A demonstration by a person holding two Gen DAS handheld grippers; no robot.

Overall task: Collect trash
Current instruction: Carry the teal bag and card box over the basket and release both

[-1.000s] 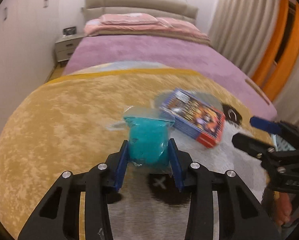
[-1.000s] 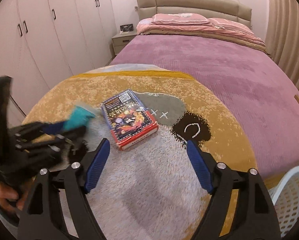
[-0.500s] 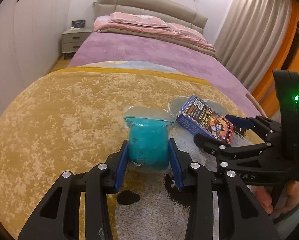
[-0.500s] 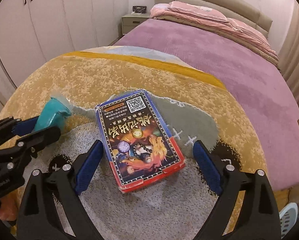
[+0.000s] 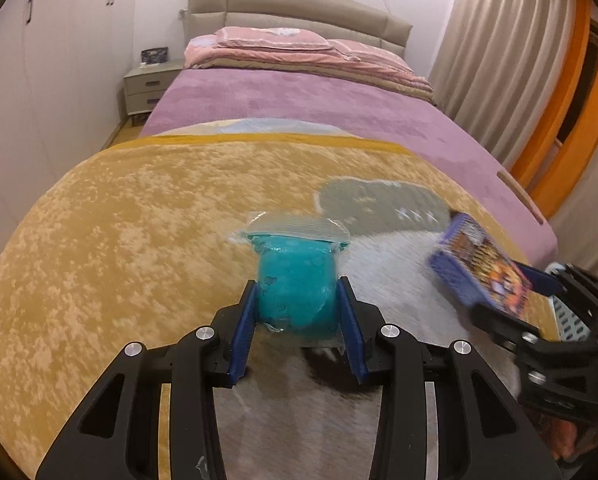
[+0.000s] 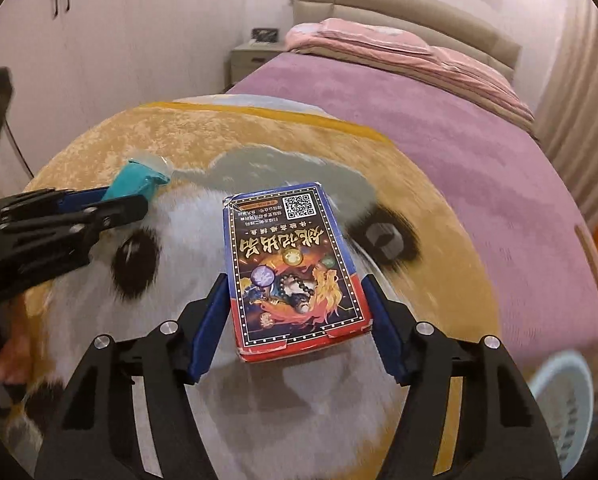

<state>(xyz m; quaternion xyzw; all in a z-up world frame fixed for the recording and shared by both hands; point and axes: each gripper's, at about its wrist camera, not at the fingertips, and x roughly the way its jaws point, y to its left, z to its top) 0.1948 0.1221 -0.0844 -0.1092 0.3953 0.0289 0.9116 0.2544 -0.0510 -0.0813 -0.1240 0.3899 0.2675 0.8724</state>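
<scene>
My left gripper (image 5: 297, 320) is shut on a small clear zip bag of turquoise stuff (image 5: 295, 292) and holds it above the round yellow panda rug (image 5: 119, 240). The bag also shows in the right wrist view (image 6: 137, 182). My right gripper (image 6: 299, 316) is shut on a colourful printed card box (image 6: 295, 272) with a QR code and red lower edge, lifted off the rug. In the left wrist view the box (image 5: 483, 268) sits in the right gripper at the right edge.
A bed with a purple cover (image 5: 299, 100) lies beyond the rug. White wardrobes (image 6: 79, 60) and a nightstand (image 5: 147, 88) stand to the left. A pale blue perforated basket (image 6: 563, 412) sits at lower right. Curtains (image 5: 511, 60) hang at right.
My right gripper has closed on the card box and lifted it off the rug. My left gripper still holds the turquoise bag and has shifted left of the box.
</scene>
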